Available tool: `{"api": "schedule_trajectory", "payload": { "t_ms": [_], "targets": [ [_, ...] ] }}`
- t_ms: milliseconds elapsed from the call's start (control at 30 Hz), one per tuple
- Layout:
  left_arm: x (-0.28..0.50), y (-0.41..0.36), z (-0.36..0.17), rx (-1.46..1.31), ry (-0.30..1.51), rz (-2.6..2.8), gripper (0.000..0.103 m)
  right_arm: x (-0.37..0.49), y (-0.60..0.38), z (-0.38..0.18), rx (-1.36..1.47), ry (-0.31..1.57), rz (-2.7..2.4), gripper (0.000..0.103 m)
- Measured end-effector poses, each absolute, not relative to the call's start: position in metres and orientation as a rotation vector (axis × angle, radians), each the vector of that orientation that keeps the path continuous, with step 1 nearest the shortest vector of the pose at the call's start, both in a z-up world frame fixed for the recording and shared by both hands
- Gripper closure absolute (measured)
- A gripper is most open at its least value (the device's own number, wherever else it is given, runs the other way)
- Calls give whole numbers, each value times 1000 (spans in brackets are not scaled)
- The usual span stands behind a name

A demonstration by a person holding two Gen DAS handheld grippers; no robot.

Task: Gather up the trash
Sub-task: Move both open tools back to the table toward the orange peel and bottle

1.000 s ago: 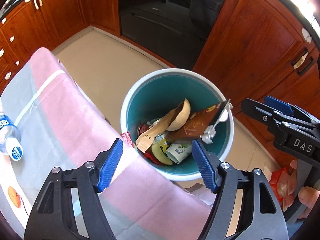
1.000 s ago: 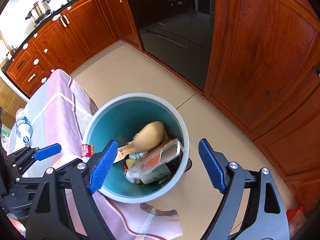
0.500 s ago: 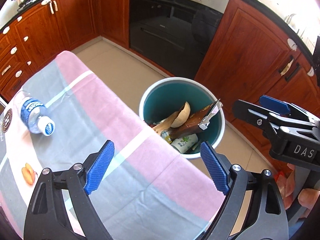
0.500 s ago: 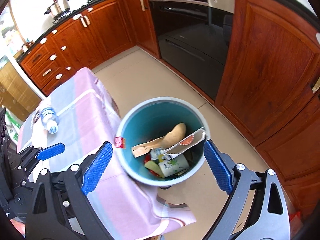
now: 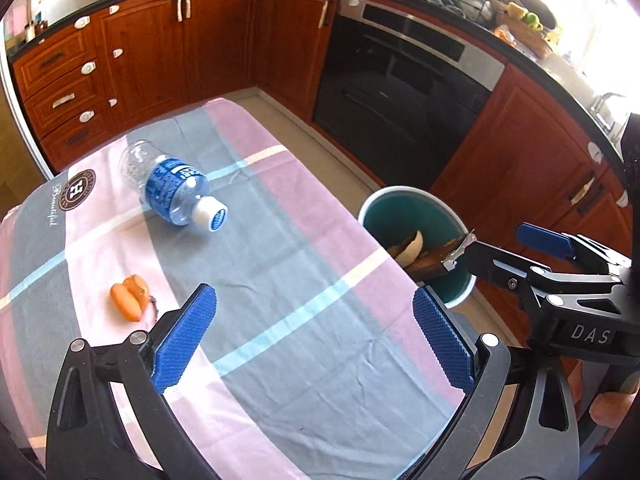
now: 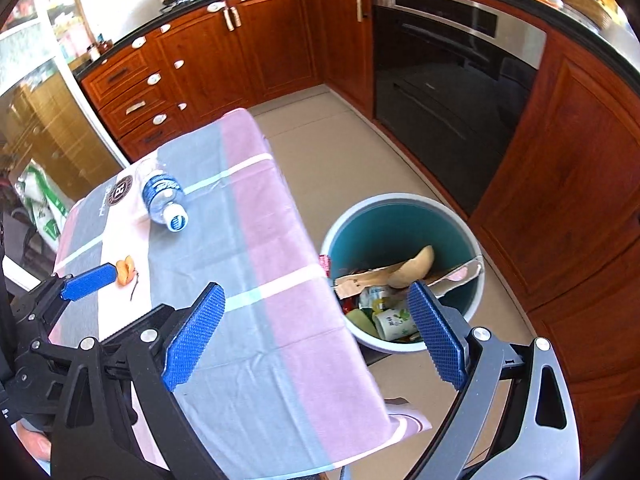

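Observation:
A clear plastic bottle (image 5: 176, 192) (image 6: 162, 196) with a blue label lies on its side on the pink and grey tablecloth (image 5: 300, 280) (image 6: 260, 240). Two orange peel pieces (image 5: 128, 298) (image 6: 125, 270) lie nearer the cloth's left side. Beside the table stands a teal bin (image 5: 400, 192) (image 6: 400, 199) holding wrappers, a cup and a tan shell. My left gripper (image 5: 312, 320) hovers over the cloth, its jaws opening with nothing between them. Over the table's edge and the bin, my right gripper (image 6: 316, 312) (image 5: 516, 250) stands open and empty.
Red-brown cabinets (image 5: 140, 60) and a black oven (image 5: 400, 92) (image 6: 448, 80) ring the tiled floor (image 6: 340, 140). A small red wrapper (image 6: 324, 261) sits at the bin's left edge. A green and white bag (image 6: 40, 208) stands left of the table.
Both grippers have pulled back and up from over the bin, so the table with the bottle and orange pieces now fills the views. The left jaws have widened.

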State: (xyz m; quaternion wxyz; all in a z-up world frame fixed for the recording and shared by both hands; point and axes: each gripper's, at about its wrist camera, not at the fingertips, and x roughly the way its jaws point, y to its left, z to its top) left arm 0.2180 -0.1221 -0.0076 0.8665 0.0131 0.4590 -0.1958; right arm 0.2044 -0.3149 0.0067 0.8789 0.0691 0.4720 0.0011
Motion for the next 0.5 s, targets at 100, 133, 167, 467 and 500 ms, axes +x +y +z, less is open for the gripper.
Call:
{"api": "schedule_trajectory", "payload": {
  "t_ms": [100, 133, 167, 467, 500],
  "targets": [
    [220, -101, -7, 11, 952, -384, 4, 208, -296, 10, 117, 992, 14, 9],
    [221, -94, -8, 1, 952, -377, 4, 210, -289, 11, 106, 993, 18, 9],
    [222, -86, -9, -10, 954, -369, 4, 212, -282, 12, 95, 996, 23, 9],
    [243, -3, -39, -114, 1004, -246, 4, 237, -225, 1, 47, 1023, 109, 9],
    [246, 9, -45, -130, 1012, -226, 4, 241, -220, -2, 44, 1020, 121, 9]
  ]
}}
